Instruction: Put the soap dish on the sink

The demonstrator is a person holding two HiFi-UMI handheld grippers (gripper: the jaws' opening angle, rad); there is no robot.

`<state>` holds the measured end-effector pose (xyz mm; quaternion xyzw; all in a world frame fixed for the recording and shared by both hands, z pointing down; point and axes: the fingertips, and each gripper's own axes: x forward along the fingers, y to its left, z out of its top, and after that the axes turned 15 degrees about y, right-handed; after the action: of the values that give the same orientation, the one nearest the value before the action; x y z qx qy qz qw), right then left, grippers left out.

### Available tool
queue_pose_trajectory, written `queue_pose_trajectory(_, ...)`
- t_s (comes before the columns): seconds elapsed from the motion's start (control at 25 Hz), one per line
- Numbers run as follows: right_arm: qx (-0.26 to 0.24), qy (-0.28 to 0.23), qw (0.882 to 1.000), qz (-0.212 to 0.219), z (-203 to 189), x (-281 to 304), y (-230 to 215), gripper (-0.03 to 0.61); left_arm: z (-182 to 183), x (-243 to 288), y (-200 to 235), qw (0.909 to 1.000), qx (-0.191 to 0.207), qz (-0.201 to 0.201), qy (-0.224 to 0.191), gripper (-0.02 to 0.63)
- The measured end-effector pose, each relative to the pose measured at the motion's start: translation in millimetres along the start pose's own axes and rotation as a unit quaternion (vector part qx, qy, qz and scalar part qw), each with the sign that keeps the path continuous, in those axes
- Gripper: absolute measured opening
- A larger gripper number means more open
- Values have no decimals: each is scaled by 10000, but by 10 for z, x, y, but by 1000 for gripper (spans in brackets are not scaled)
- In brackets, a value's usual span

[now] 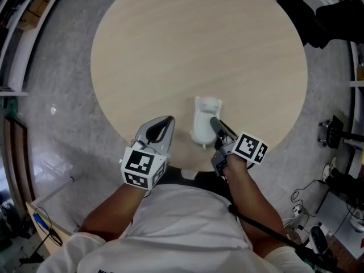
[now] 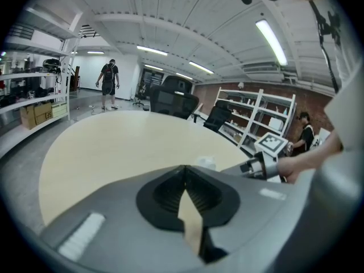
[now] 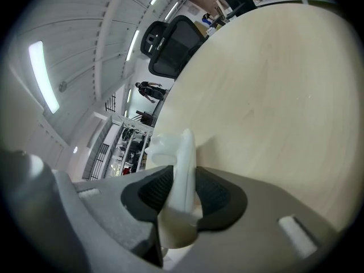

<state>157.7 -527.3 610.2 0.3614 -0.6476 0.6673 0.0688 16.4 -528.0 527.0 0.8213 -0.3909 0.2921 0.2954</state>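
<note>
Firmly pinched, the white soap dish [image 1: 203,123] sits in the right gripper [image 1: 219,131] over the near edge of the round table [image 1: 199,44].
Its ribbed black pads [image 3: 219,195] close on the dish's thin wall, so the dish stands edge-on between them, its lumpy end pointing out over the tabletop; gripping the wall likely leaves the base free to be set down flat. Whether it touches the wood I cannot tell. The left gripper [image 1: 161,128] hangs just beside it at the table's rim, jaws together on nothing, probably kept clear. No sink shows in any view, so the carry looks yet to be made.
</note>
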Motion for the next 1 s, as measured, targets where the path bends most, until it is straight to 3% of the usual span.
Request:
queue_pose_trajectory(0.44,261,39,9995,-145,-43,44,-125,135,-50,-10,-44,9999,32,-90,65,8)
queue_pose_trajectory(0.68,3,72,9988,-489,2,70,-159,152,-24,-40,-15,9999,44,-131,35,8)
queue_pose_trajectory(1.0,-194,60,9982,-560,58,60,-142,157,-40,-82,16,9999,49,-116,27,8)
